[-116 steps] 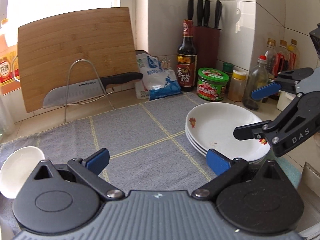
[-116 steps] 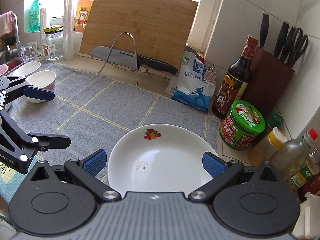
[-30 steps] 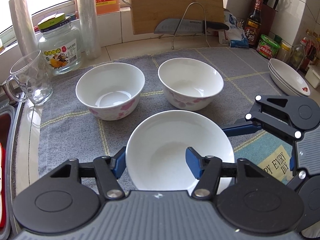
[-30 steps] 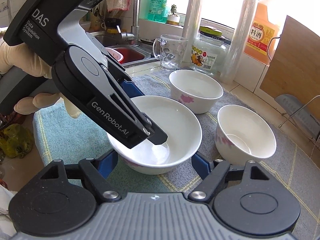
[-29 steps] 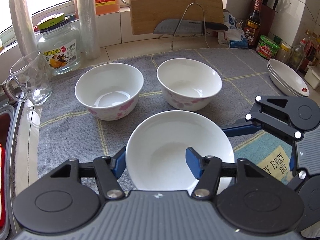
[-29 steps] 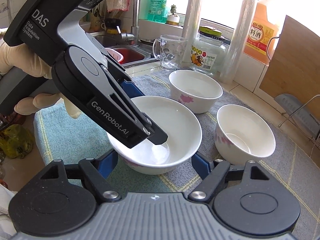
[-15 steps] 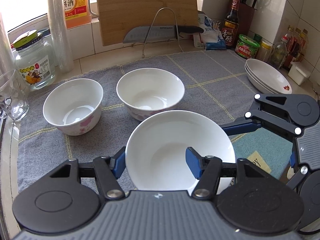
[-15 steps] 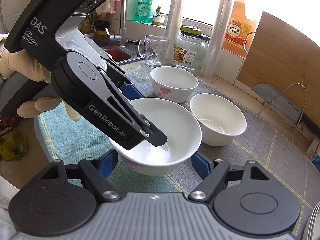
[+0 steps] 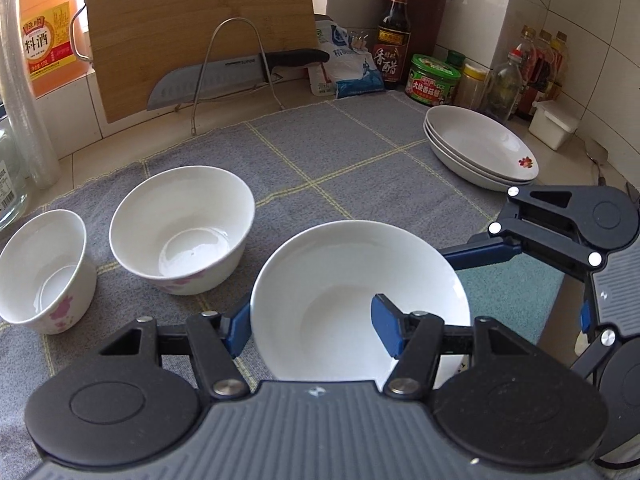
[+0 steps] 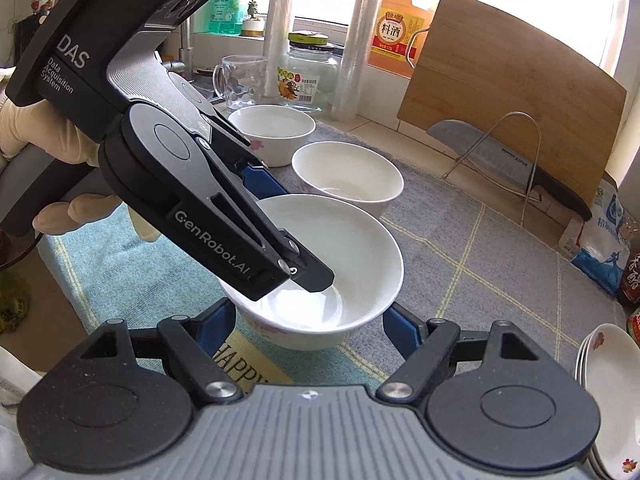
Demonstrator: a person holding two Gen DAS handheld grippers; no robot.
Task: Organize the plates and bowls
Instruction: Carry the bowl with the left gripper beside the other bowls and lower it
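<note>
Nearest, the left gripper (image 9: 312, 328) is clenched on the near rim of the large bowl (image 9: 340, 280). One of its blue fingers (image 9: 386, 330) sits inside the bowl and the other is outside the wall. The gloved hand (image 10: 24, 128) carrying it shows at the left edge of the right wrist view.

The right gripper (image 10: 308, 326) brackets the same bowl from the other side. Its two pads lie against opposite sides of the lower wall, grasping it as far as the view shows. The bowl is white, upright and empty. It sits over the seam where the teal mat (image 9: 508, 292) meets the grey cloth (image 9: 360, 152) on the bench. Whether its foot touches the fabric cannot be told.

Just beyond, to the left, two smaller bowls stand upright on the grey cloth. The nearer one (image 9: 180, 232) is close beside the large bowl but apart from it. The second (image 9: 40, 272) is further left, just beside the first. Both have pink flower marks low on their walls.

Far right on the cloth is a stack of plates (image 9: 480, 148), nested, with a small red motif on the top rim.

At the back, a wooden cutting board (image 9: 192, 20) stands on edge, and a knife (image 9: 224, 76) lies across in front of it. An orange jug (image 9: 44, 36) stands far left. A dark sauce bottle (image 9: 394, 40) and a green-lidded jar (image 9: 432, 80) stand far right, by the tiled wall.
</note>
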